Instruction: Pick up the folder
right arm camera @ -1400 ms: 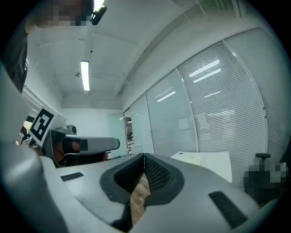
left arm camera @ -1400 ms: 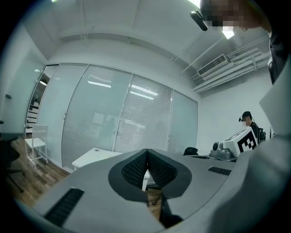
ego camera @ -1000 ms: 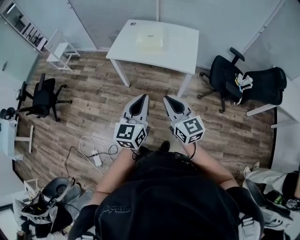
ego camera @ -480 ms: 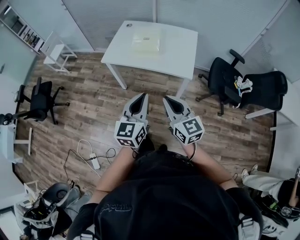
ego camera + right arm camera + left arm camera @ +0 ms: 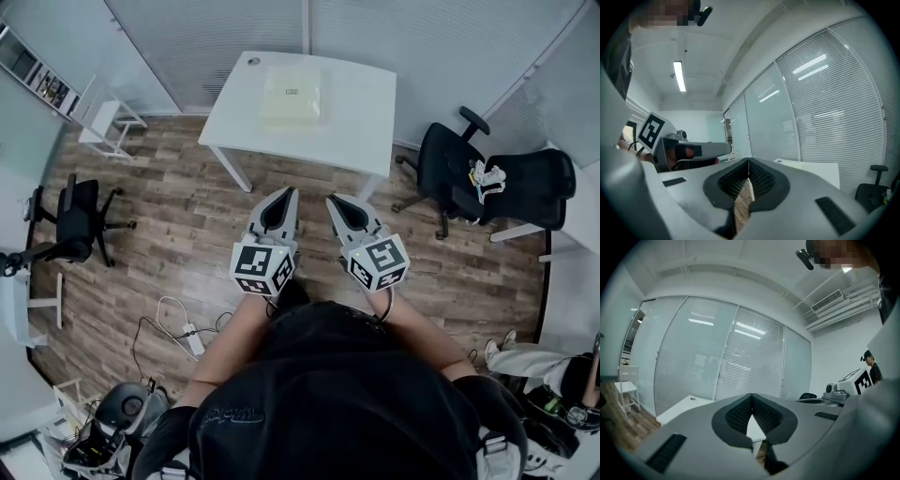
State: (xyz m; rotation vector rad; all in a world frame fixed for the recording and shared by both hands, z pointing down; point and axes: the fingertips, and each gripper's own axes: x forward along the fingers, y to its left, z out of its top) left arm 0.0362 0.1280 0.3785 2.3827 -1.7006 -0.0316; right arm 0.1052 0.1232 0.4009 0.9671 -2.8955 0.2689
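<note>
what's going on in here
A person stands on the wood floor with a gripper in each hand, held out side by side. The left tongs and right tongs are both shut with nothing in them. They point toward a white table where a pale yellow folder lies flat, well ahead of the tongs and untouched. The pickup has not started yet.

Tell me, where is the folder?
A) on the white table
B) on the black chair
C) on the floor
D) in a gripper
A: the pale folder lies flat on the white table, near its far edge by the wall.
</note>
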